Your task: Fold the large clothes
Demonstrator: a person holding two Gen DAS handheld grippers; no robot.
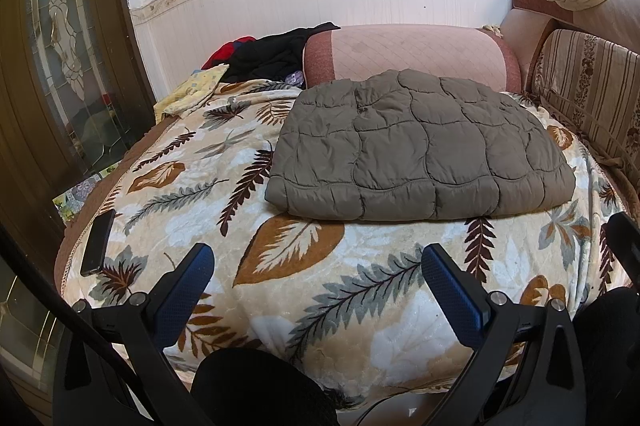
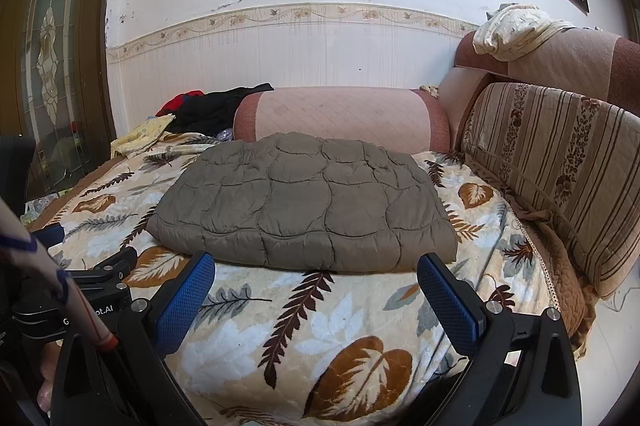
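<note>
At far left, a phone (image 1: 97,243) lies on the leaf-print blanket (image 1: 328,290), clear of the work area. Your left gripper (image 1: 316,266) and right gripper (image 2: 316,272) are both empty, jaws apart. The quilted jacket (image 1: 416,149), apparently already folded, lies just ahead of both, untouched.

You have the grey-brown quilted jacket (image 1: 420,145) folded into a flat, puffy rectangle, apparently sleeves tucked in, lying far-centre on the leaf-patterned blanket (image 1: 320,266).
</note>
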